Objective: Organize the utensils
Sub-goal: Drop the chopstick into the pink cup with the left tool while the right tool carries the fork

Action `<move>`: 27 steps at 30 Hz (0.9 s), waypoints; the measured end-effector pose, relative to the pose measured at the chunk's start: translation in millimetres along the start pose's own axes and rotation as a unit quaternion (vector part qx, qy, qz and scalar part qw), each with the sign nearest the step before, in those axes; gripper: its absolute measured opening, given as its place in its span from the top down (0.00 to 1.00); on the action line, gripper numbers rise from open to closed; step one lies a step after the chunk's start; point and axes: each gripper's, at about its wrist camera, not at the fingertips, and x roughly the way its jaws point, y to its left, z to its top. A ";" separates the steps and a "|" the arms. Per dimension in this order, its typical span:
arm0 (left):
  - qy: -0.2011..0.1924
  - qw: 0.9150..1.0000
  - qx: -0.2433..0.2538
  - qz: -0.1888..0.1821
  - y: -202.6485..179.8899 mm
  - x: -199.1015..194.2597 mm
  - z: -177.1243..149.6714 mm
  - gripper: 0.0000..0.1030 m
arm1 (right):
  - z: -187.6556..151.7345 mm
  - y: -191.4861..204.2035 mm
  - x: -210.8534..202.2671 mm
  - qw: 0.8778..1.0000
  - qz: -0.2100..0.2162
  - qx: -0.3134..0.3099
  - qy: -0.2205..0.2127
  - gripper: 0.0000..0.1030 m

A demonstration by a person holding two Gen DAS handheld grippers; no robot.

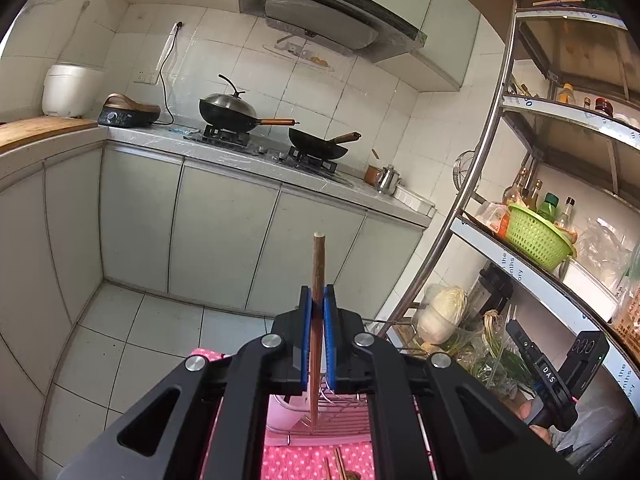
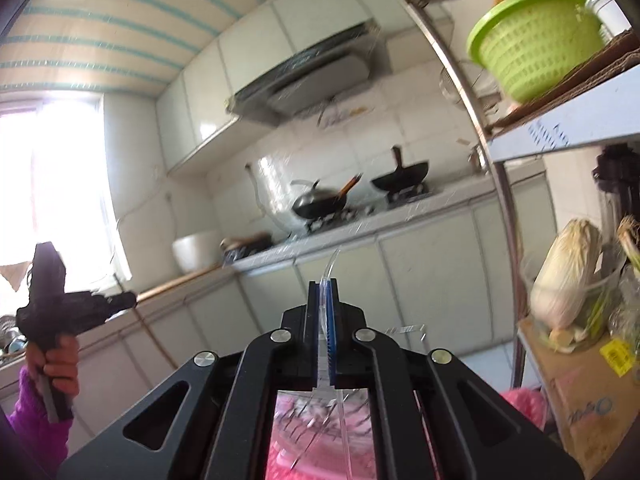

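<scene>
I am working in a home kitchen: two woks (image 1: 240, 114) on a gas hob (image 1: 264, 150), range hood (image 1: 328, 16), tiled walls, a stocked steel shelf rack (image 1: 560, 216).

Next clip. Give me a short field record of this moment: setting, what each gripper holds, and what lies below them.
setting: kitchen, two woks on the stove
left gripper: shut on a brown wooden stick, probably a chopstick, pointing up and away
right gripper: shut on a clear plastic piece; what it is cannot be told
below: wire rack on a pink dotted cloth
right side: metal shelf with a green basket
</scene>
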 end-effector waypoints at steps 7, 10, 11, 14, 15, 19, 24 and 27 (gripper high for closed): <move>-0.007 1.000 0.013 0.017 -5.7 36.8 14.6 0.95 | -6.8 -37.0 38.1 0.999 -0.023 0.004 -0.044 0.96; 0.002 1.000 0.014 0.024 -2.5 55.5 13.8 0.95 | -12.4 -48.8 53.2 0.999 -0.025 0.008 -0.045 0.96; 0.007 1.000 0.013 0.025 -0.9 62.0 12.6 0.95 | -15.4 -53.9 59.1 0.999 -0.025 0.011 -0.044 0.96; 0.027 0.999 0.009 0.029 5.1 82.6 6.2 0.95 | -26.2 -66.5 70.0 0.999 -0.028 0.022 -0.038 0.96; 0.033 0.999 0.008 0.029 7.2 87.8 3.2 0.95 | -29.4 -69.7 71.7 0.999 -0.029 0.025 -0.036 0.96; 0.064 0.997 0.004 0.033 13.2 109.7 -12.9 0.95 | -45.4 -72.5 68.9 0.999 -0.037 0.028 -0.024 0.96; 0.099 0.994 -0.004 0.037 18.2 125.7 -36.4 0.95 | -66.7 -76.0 60.3 0.997 -0.047 0.051 0.010 0.96; 0.122 0.991 -0.012 0.050 23.4 136.0 -49.7 0.95 | -77.4 -76.7 57.2 0.996 -0.059 0.064 0.037 0.96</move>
